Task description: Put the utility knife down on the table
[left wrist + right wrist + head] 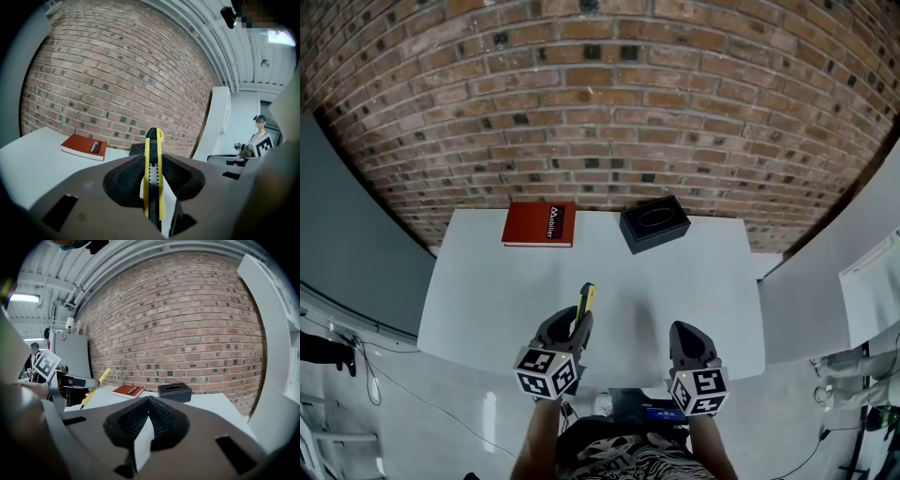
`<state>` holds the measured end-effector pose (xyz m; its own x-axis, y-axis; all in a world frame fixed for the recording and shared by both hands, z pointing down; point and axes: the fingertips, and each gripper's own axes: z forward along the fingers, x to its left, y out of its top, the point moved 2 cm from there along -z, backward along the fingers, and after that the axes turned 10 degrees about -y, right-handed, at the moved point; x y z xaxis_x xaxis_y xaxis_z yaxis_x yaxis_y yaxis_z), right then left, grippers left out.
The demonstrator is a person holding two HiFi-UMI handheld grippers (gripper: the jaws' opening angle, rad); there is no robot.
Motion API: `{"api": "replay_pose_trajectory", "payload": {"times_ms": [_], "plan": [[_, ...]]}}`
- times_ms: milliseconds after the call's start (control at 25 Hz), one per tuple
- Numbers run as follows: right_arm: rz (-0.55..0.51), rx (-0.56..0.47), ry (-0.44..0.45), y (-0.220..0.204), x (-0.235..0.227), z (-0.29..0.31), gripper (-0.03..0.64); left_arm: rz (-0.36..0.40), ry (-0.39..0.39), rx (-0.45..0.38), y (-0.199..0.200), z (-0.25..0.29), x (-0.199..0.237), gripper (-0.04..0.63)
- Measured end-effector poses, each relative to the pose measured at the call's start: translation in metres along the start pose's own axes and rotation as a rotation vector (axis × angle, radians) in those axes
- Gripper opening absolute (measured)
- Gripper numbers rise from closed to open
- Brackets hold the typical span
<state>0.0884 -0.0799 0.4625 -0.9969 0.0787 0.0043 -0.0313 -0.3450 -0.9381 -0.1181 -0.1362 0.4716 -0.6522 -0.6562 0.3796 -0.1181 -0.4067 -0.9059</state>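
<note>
Head view: a white table (487, 300) stands against a brick wall (600, 112), with both grippers held over the table's near edge.
Red book (540, 224): lies flat at the table's far edge, well ahead of the left gripper and slightly to its left.
Left gripper (577, 326): jaws clenched on the utility knife (586, 302), the ribbed pads pressing its two flat sides.
Utility knife: yellow and black body, gripped at about mid-length. Its upper end sticks out beyond the jaws and leans away from the person. In the right gripper view it slants in the air, clear of the tabletop. The dark lower tip may be the blade, but it is too small to tell.
Black box (654, 223): sits at the far edge, ahead of the gap between the two grippers and nearer the right one. It is right of the book and apart from it, with an oval opening on top.
Right gripper (689, 339): jaws pressed together with nothing between them. It is level with the left gripper, to its right and apart from it.
</note>
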Motion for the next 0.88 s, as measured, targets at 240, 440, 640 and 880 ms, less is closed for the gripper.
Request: {"api": "replay_pose_trajectory", "payload": {"times_ms": [240, 440, 640, 880], "plan": [[0.011, -0.008, 0.007, 0.001, -0.003, 0.012, 0.0, 0.016, 0.004, -0.005, 0.007, 0.006, 0.001, 0.12], [0.001, -0.005, 0.027, 0.005, 0.001, 0.022, 0.0, 0.009, 0.015, -0.007, 0.01, 0.012, 0.01, 0.12], [-0.001, 0.016, 0.025, 0.0, -0.002, 0.029, 0.0, 0.0, 0.016, 0.015, 0.004, 0.019, 0.015, 0.12], [0.008, 0.052, 0.028, -0.009, -0.007, 0.041, 0.0, -0.01, 0.031, 0.063, -0.009, 0.026, 0.024, 0.12]]}}
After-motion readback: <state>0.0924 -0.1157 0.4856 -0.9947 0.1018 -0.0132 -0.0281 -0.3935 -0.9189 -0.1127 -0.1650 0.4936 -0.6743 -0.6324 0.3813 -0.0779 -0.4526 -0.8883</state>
